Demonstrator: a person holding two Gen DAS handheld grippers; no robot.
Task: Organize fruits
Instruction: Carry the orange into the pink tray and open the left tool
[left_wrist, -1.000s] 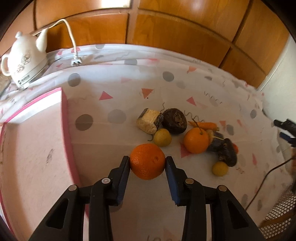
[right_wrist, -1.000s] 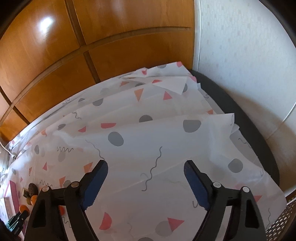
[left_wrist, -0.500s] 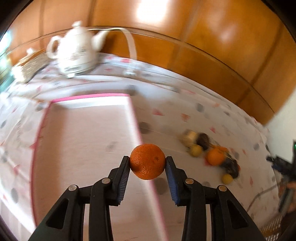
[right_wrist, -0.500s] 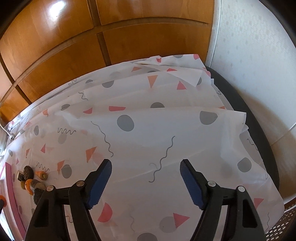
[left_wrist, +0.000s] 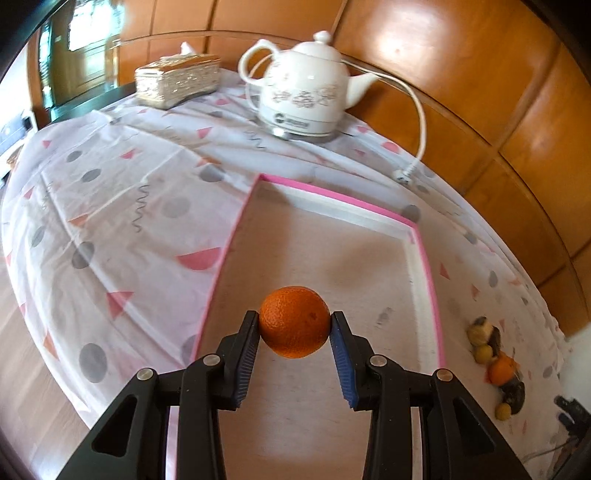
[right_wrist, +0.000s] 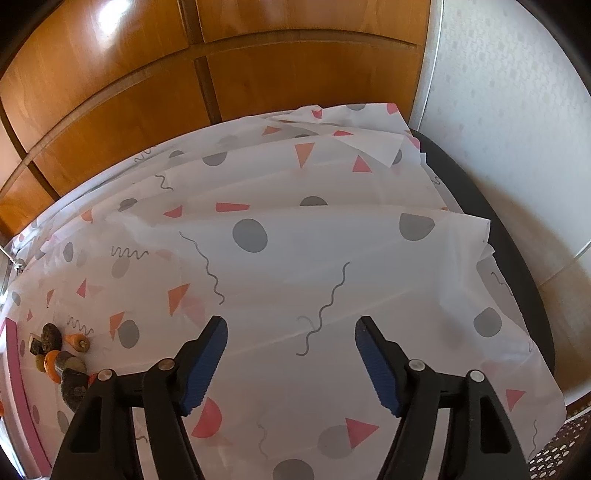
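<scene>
Gripping an orange (left_wrist: 294, 321) between its blue pads, the left gripper (left_wrist: 294, 334) fills the lower middle of the left wrist view, the fruit pinched on both sides and held over the pale floor of a pink-rimmed tray (left_wrist: 428, 266). The tray lies on a white tablecloth (left_wrist: 110, 206) printed with grey dots and pink triangles. At the top of that frame stand a white kettle (left_wrist: 306, 96) with its cord trailing right and, to the upper left, a tissue box (left_wrist: 177, 79). Far to the lower right, outside the tray's rim, a small heap of other produce (left_wrist: 495, 365) rests on the cloth, including a second orange and small yellow fruits.

In the right wrist view the right gripper (right_wrist: 291, 354) hangs over bare cloth with nothing between its pads; its jaws stand fairly wide and have just been closing. The same heap shows at the left edge of that frame.
</scene>
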